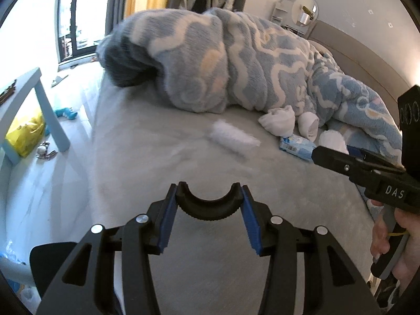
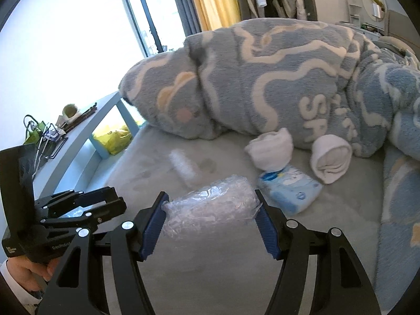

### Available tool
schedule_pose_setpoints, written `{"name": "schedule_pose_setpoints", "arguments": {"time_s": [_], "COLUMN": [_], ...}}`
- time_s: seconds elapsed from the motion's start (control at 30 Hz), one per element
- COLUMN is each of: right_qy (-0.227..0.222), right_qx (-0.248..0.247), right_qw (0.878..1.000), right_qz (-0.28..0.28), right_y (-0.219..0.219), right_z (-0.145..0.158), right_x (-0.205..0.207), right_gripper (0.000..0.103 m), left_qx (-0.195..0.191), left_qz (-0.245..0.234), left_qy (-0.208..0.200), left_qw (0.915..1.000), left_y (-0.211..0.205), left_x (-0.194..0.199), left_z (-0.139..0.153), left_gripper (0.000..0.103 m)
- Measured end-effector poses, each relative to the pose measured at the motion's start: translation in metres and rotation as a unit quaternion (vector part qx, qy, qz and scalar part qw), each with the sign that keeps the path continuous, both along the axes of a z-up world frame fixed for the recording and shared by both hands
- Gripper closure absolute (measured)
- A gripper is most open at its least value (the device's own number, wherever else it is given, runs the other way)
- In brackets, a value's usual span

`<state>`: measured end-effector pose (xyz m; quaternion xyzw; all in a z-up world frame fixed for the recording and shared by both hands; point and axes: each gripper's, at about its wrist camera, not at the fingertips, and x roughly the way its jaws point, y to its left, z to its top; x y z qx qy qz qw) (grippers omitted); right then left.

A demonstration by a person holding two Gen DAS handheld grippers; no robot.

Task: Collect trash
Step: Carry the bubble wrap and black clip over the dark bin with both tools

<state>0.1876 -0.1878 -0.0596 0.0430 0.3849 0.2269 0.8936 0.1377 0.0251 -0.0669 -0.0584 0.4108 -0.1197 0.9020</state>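
Note:
A crumpled clear plastic wrap (image 2: 210, 202) sits between the blue pads of my right gripper (image 2: 212, 207), which is closed on it just above the grey bed sheet (image 2: 223, 267). A second clear wrapper lies further off on the sheet (image 2: 183, 168) and shows blurred in the left wrist view (image 1: 233, 137). My left gripper (image 1: 208, 204) is open and empty over the sheet, holding a black curved piece between its tips. The right gripper also shows at the right edge of the left wrist view (image 1: 341, 161). The left gripper shows at the left of the right wrist view (image 2: 86, 202).
A blue tissue pack (image 2: 288, 189) (image 1: 296, 147) and rolled white socks (image 2: 270, 149) (image 1: 278, 120) lie by a bundled blue-and-white blanket (image 2: 262, 84) (image 1: 210, 60). A light blue table (image 2: 78, 136) (image 1: 47, 113) stands left of the bed over a yellow bag (image 2: 113, 136) (image 1: 25, 134).

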Motion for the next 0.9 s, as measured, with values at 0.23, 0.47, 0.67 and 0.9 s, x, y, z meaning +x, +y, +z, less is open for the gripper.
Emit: {"name": "schedule_pose_setpoints", "arguments": {"time_s": [0.23,0.47,0.67,0.9], "right_qy": [0.001,-0.002,-0.001,-0.003], "right_qx": [0.001,0.002,-0.001,-0.006], "right_qw": [1.0,0.999,0.997,0.995], "right_qz": [0.028,0.05,0.075,0.1], "right_y": [0.029,0.059,0.091,0.129], "right_z": [0.002,0.005,0.004,0.002], "right_x": [-0.016,-0.029,-0.039,-0.048], "right_gripper": [0.037,0.037,0.037,0.037], "left_qx": [0.0,0.002,0.001,0.01], "left_qz": [0.02,0.045,0.064,0.092], "left_qy": [-0.01,-0.014,-0.021,-0.02], "left_qw": [0.9997,0.9989,0.9977,0.9955], "left_y": [0.027,0.054,0.082,0.121], "left_x": [-0.025,-0.048,-0.066,-0.082], "left_z": [0.014,0.021,0.027,0.026], "left_gripper": [0.053,0.053,0.053,0.053]}}
